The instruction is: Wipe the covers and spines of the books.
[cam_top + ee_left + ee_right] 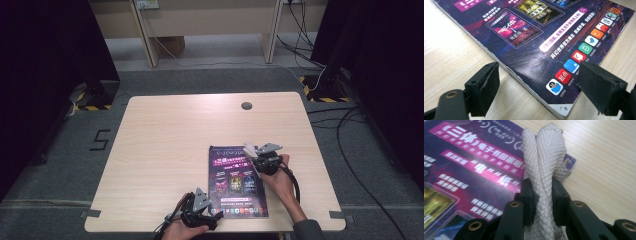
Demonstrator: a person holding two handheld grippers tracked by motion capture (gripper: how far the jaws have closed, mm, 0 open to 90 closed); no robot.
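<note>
1. Right gripper (pixel 543 195) has its fingers (pixel 527 197) clamped tight on a folded cream cloth (pixel 544 157) with a waffle-ish weave. The cloth pokes up past the fingertips, doubled over on itself.

2. In the high view that same right gripper (pixel 261 159) sits at the far right corner of the magazine (pixel 236 181), which lies flat on the bench (pixel 165 150), dark purple cover up, close to the person's edge.

3. Left gripper (pixel 539 87) is at the near left corner of the magazine (pixel 529 45). Fingers (pixel 487 87) are spread apart, one on each side of that corner, pressing on nothing as far as I can see. It looks more like it's parked there to steady the magazine than gripping it.

4. My read on the step: cloth is picked up and brought to the cover, so we're at the start of a wipe, or maybe just laying the cloth on it. Hard to tell from the right gripper view whether the cloth actually touches the cover yet; it looks just above or barely brushing the corner.

5. Next move, I'd guess: lower the cloth flat onto the cover and drag it across, keeping the clamp firm so the fold doesn't slip out. The left fingers should probably pin the corner so the magazine doesn't slide on the bench.
</note>
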